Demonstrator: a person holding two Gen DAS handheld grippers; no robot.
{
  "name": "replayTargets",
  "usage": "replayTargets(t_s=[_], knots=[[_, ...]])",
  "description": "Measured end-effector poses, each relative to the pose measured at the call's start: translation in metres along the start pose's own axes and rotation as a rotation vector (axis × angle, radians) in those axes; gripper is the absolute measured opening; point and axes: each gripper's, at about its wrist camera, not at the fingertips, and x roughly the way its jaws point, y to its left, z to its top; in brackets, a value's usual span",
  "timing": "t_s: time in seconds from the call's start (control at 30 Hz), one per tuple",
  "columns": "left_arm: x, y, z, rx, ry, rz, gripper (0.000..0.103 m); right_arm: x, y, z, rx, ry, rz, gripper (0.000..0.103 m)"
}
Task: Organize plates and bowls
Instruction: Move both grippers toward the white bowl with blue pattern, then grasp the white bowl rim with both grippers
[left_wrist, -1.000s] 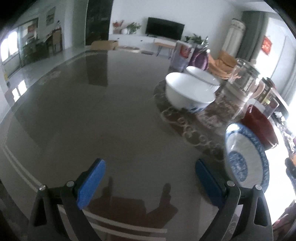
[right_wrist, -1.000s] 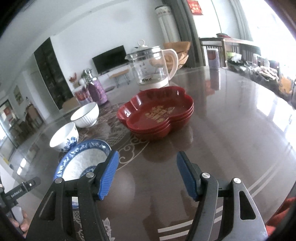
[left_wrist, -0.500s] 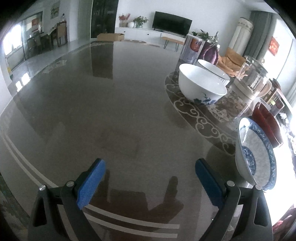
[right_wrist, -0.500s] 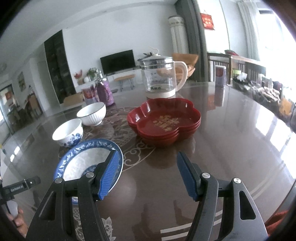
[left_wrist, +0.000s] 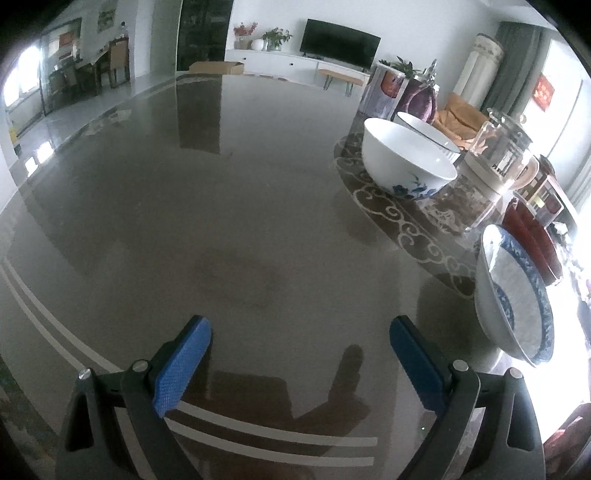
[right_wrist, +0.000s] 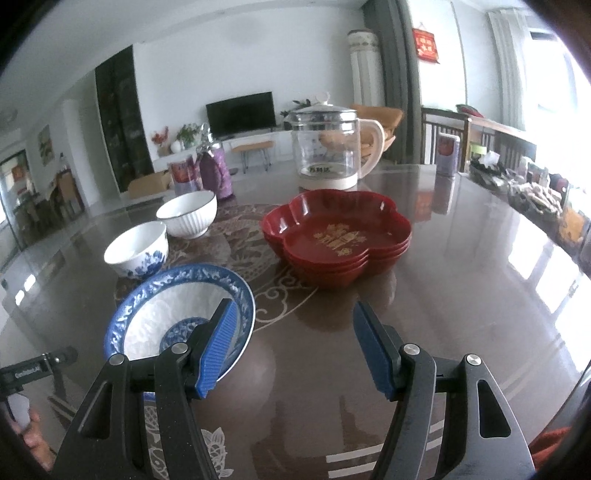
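Dark glossy tabletop (right_wrist: 461, 266) fills both views, living room behind. Red plate stack (right_wrist: 338, 236) sits ahead of right claw (right_wrist: 291, 347), glass kettle (right_wrist: 327, 146) behind it. Blue-rimmed plate (right_wrist: 162, 310) just ahead-left of right claw, partly behind its left finger. Floral bowl (left_wrist: 406, 162) and ribbed bowl (right_wrist: 188, 214) further left. Left claw (left_wrist: 299, 354) wide open, empty, over bare tabletop; right one same, gripping nothing.

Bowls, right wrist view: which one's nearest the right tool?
The wide blue-rimmed bowl, right beside the left finger of the right tool. The floral bowl and the ribbed white bowl sit farther back.
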Motion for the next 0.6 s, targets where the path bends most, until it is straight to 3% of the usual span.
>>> replayTargets(t_s=[0.1, 0.23, 0.3, 0.33, 0.4, 0.47, 0.53, 0.6], knots=[[-0.002, 0.000, 0.019, 0.028, 0.023, -0.047, 0.097, 0.006, 0.008, 0.011, -0.009, 0.046, 0.038, 0.069], [-0.009, -0.011, 0.078, 0.068, 0.007, -0.134, 0.097, 0.024, 0.027, 0.064, 0.036, 0.149, 0.214, 0.069], [-0.005, -0.023, 0.110, 0.100, 0.028, -0.163, 0.097, 0.047, 0.047, 0.094, 0.020, 0.235, 0.279, 0.069], [0.002, -0.029, 0.128, 0.110, 0.040, -0.185, 0.097, 0.069, 0.061, 0.108, 0.009, 0.323, 0.321, 0.070], [0.017, -0.035, 0.152, 0.105, 0.062, -0.157, 0.096, 0.101, 0.078, 0.120, 0.014, 0.424, 0.368, 0.070], [0.037, -0.041, 0.175, 0.096, 0.086, -0.130, 0.096, 0.135, 0.093, 0.128, 0.012, 0.490, 0.356, 0.070], [0.055, -0.046, 0.188, 0.104, 0.117, -0.116, 0.089, 0.159, 0.106, 0.131, 0.003, 0.521, 0.326, 0.070], [0.073, -0.050, 0.197, 0.108, 0.156, -0.087, 0.073, 0.184, 0.114, 0.130, 0.036, 0.579, 0.327, 0.069]])
